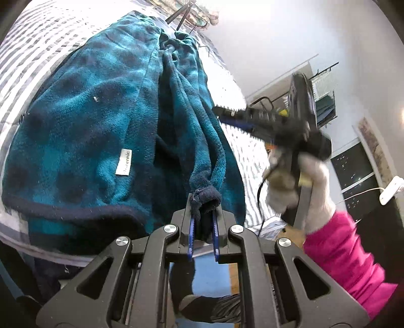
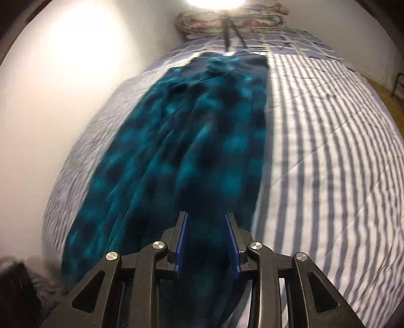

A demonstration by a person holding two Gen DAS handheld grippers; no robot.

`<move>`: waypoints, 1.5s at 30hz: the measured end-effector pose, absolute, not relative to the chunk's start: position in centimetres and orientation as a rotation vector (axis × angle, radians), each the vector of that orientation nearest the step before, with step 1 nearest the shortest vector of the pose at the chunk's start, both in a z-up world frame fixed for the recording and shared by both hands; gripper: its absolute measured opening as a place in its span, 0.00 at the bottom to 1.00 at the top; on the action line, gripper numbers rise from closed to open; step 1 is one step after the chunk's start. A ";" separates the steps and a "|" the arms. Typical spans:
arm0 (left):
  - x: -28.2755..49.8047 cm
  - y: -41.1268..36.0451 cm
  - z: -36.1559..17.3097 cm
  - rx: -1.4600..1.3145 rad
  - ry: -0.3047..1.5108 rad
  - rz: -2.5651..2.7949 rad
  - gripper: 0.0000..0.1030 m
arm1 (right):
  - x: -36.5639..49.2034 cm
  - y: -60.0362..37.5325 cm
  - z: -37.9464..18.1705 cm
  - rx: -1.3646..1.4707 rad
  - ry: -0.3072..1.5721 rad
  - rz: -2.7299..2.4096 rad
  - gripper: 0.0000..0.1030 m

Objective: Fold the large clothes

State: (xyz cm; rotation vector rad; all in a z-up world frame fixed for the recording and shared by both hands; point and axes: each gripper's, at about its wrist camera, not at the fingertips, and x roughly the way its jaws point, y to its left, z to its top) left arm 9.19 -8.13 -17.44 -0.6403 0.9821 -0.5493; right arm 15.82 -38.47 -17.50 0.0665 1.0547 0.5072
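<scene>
A large teal fleece garment [image 1: 106,131] with dark blue checks and a navy hem lies lengthwise on a striped bed [image 1: 32,53]. My left gripper [image 1: 204,201] is shut on the garment's navy cuff [image 1: 205,199] at the near edge of the bed. In the right wrist view the same garment [image 2: 192,141] stretches away along the bed [image 2: 328,151], blurred by motion. My right gripper [image 2: 206,219] is open just above the near end of the garment, with nothing between its fingers. It also shows in the left wrist view [image 1: 227,113], at the garment's right edge.
A white wall [image 2: 63,88] runs along the bed's left side. A patterned pillow [image 2: 232,22] and a dark hanger [image 2: 231,32] lie at the bed's head. A pink sleeve [image 1: 346,262] holds the right gripper. A metal rack [image 1: 323,96] stands beyond the bed.
</scene>
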 end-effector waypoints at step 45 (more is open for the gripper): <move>15.2 2.5 -15.6 -0.463 1.069 -0.335 0.59 | 6.6 -41.9 -17.4 0.289 1.071 0.445 0.47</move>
